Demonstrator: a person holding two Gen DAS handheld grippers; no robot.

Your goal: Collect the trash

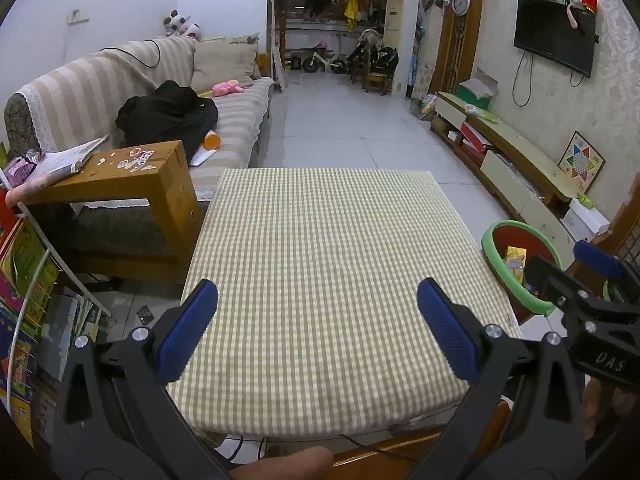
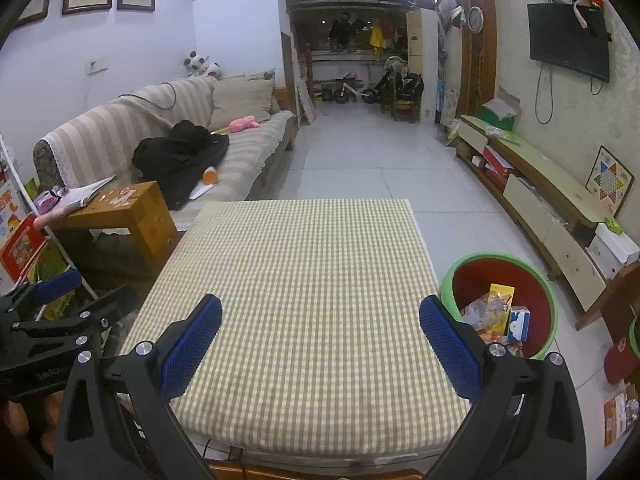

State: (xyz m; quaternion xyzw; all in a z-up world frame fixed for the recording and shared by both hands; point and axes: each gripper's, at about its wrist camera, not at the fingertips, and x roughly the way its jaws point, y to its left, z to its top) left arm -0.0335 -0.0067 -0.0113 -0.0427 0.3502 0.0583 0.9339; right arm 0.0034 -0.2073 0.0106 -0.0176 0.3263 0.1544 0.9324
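A low table with a green-and-cream checked cloth (image 1: 320, 272) (image 2: 296, 292) lies ahead, its top bare. To its right on the floor stands a bin with a green rim (image 2: 500, 258) (image 1: 490, 236) and red inside, holding several wrappers and small cartons (image 2: 496, 316). My left gripper (image 1: 318, 312) hovers open over the table's near part, nothing between its blue pads. My right gripper (image 2: 320, 320) is open too, over the near edge, its right pad beside the bin. The right gripper also shows at the right edge of the left wrist view (image 1: 592, 276).
A striped sofa (image 1: 132, 80) with a black garment (image 1: 168, 114) lies at the left, with a wooden side table (image 1: 132, 172) carrying papers. A long low TV cabinet (image 2: 552, 196) lines the right wall. White tiled floor (image 2: 360, 156) runs beyond the table. Books stand at the far left.
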